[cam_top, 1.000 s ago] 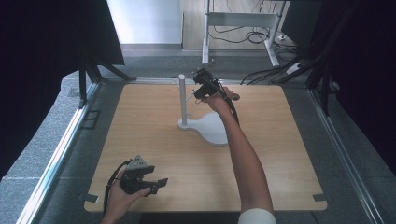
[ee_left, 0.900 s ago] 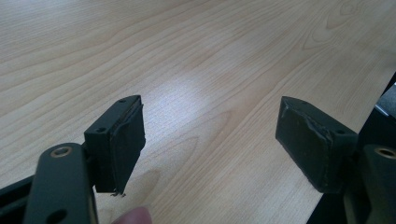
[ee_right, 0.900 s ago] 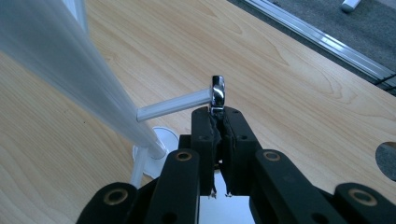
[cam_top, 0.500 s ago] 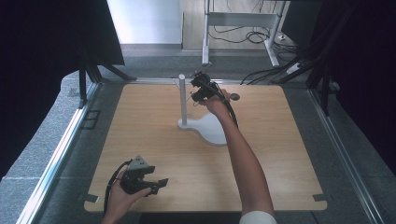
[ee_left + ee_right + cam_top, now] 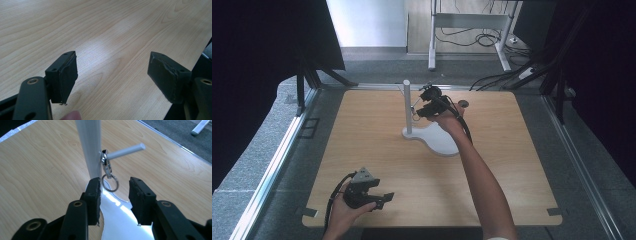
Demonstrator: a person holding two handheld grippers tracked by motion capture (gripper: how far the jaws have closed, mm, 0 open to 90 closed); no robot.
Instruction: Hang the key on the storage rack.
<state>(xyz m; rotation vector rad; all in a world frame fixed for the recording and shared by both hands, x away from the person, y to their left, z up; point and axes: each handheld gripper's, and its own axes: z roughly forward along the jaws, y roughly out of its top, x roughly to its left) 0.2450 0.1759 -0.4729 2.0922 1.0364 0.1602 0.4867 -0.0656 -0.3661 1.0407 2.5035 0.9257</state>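
**Right jaws let go of the key ring on the stand's peg**

A second ago the right gripper (image 5: 426, 105) sat pinched at the white stand's post (image 5: 407, 107); since then its jaws have just been opening, and the hand has slid a little across the table, ending just to the 3 o'clock side of the post. In the right gripper view the two black jaws now stand partly apart, with a gap between them and nothing pressed by the pads (image 5: 94, 192). The key ring (image 5: 109, 181), a small metal clip with a round loop under it, hangs from the white peg (image 5: 125, 151) that sticks out sideways from the post; the loop dangles free just beyond the jaw tips, between them in line of sight but touched by neither.

The stand's flat white base (image 5: 437, 140) lies on the wooden table (image 5: 512, 165), a little toward 12 o'clock of the table's middle, with the post rising at its 10 o'clock end.

The left gripper (image 5: 374, 197) has stayed where it was, near the table's 7 o'clock corner. Its jaws are spread wide over bare wood, empty.

No boxes, trays or other containers can be seen on the table.
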